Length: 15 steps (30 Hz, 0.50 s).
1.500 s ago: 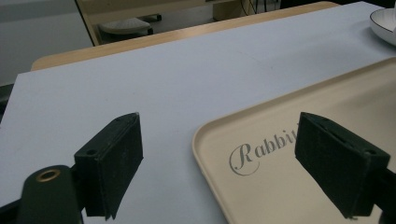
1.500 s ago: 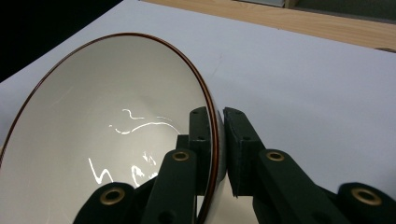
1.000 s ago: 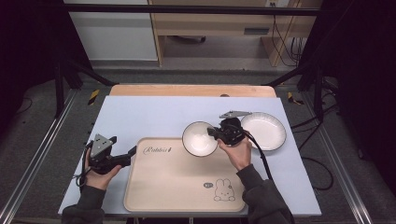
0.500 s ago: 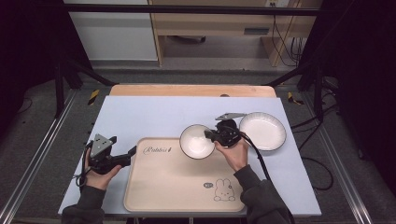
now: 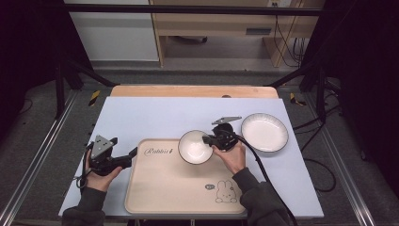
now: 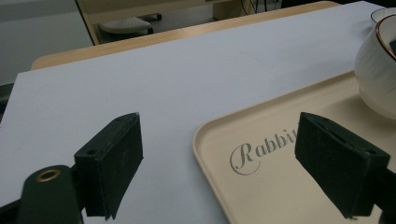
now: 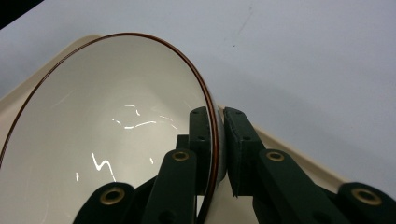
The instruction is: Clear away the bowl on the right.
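Now | 1 tray [image 5: 174,188] | 1 plate [image 5: 264,132] | right gripper [image 5: 207,140] grasping 1 bowl [image 5: 194,147] | left gripper [image 5: 135,151] released

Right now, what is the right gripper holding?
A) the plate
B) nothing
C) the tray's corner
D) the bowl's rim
D: the right gripper has its jaws shut on the rim of the bowl, one inside and one outside, over the tray; the plate lies apart on the table.
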### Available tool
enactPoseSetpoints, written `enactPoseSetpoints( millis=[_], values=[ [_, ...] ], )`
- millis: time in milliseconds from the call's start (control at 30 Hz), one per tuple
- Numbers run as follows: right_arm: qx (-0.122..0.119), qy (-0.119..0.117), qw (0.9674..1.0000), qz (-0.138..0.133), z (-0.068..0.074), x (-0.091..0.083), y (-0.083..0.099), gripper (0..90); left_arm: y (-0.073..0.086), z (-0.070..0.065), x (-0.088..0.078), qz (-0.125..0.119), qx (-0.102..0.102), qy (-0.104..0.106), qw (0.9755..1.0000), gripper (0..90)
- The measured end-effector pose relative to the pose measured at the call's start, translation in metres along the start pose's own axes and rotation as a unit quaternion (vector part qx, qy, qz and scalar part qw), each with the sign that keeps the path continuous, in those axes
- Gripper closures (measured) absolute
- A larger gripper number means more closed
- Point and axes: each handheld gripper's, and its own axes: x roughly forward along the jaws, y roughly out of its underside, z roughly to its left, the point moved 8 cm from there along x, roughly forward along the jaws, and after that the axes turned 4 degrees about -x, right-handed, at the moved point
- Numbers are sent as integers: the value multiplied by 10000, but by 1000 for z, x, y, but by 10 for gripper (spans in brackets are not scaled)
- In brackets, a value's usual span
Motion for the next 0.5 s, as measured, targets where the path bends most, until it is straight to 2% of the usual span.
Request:
enactPoseSetpoints(
  millis=[500],
  values=[
    [29, -94, 9998, 197, 2, 12, 7, 822, 1, 0, 0, 28, 25, -7, 10000, 146]
  ],
)
